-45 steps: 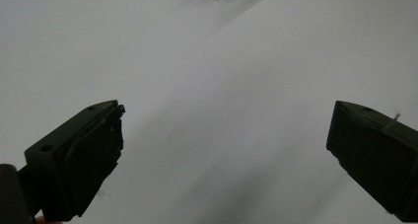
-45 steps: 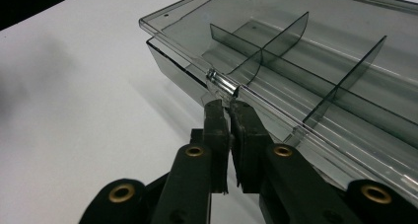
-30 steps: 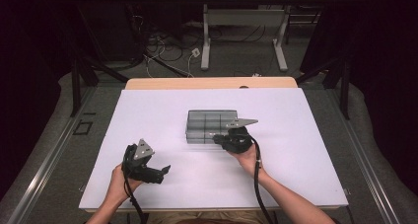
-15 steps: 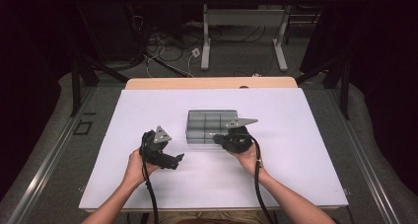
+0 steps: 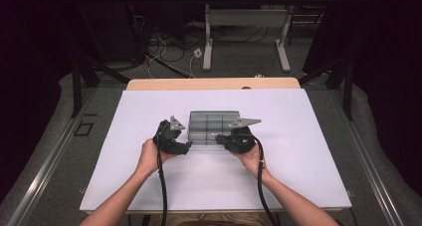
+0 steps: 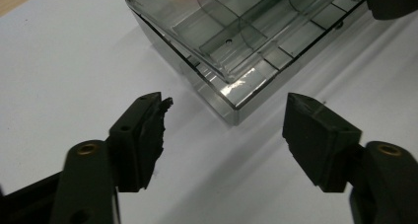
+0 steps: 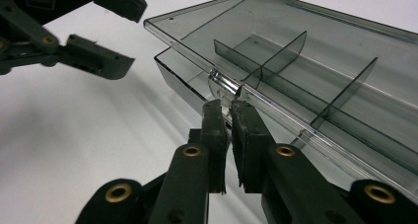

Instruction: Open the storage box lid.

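Lid (image 7: 315, 41) tab pinched by right hand-held gripper (image 7: 226, 105), lifted slightly

White desk (image 5: 149, 186), matte sheet over a wooden top, tan strip bare along the far edge just behind the sheet. Directly on the sheet: 1 smoky clear plastic organiser box (image 5: 213, 127), shallow, split into compartments by thin dividers, compartments bare. Sits near the middle of the desk, closer to the tan strip than to the near edge. Hinged lid (image 7: 276, 61) raised a little off the box's front rim, front left corner of the box flat on the sheet (image 6: 231, 113). Grey floor with rails either side of the desk.
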